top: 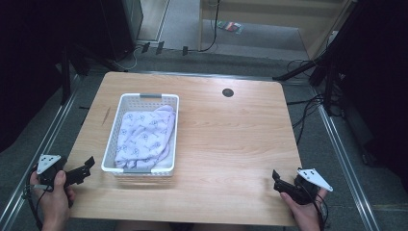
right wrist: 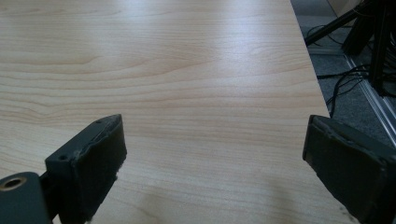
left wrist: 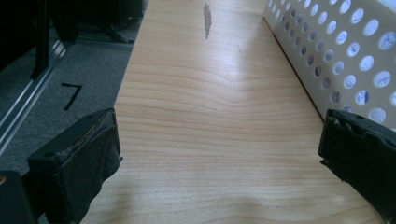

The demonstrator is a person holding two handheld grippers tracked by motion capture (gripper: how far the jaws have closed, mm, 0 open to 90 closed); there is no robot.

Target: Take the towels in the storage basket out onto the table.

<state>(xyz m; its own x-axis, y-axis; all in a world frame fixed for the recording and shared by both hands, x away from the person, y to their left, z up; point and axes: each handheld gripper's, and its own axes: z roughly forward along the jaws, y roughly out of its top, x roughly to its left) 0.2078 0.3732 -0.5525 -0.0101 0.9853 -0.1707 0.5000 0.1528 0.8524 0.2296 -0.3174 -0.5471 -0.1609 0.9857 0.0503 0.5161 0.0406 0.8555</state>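
table: i see a light wooden table (top: 226,144) from the high view, with a dark round grommet (top: 227,92) near its far edge and a short dark streak (top: 106,116) on the left part of the top.
basket: a white perforated basket (top: 111,139) sits on the left half of the table, long side running away from me; its grey handle (top: 150,96) is on the far rim.
cloth: a pale lilac patterned cloth (top: 143,137) lies bunched inside the basket, covering most of its floor.
left gripper: my left gripper (top: 88,165) is held over the near left corner of the table, just left of the basket's near end and apart from it. in the left gripper view (left wrist: 219,140) its jaws stand wide, nothing between them but bare wood, and the basket's holed wall (left wrist: 345,60) runs along the right.
right gripper: my right gripper (top: 277,179) is over the near right edge of the table, well apart from the basket. in the right gripper view (right wrist: 215,154) the jaws are spread wide over bare table, empty.
hands: a left hand (top: 54,199) and a right hand (top: 305,211) grip the tools from the bottom edge.
floor: grey carpet, with cables (top: 308,108) to the right of the table.
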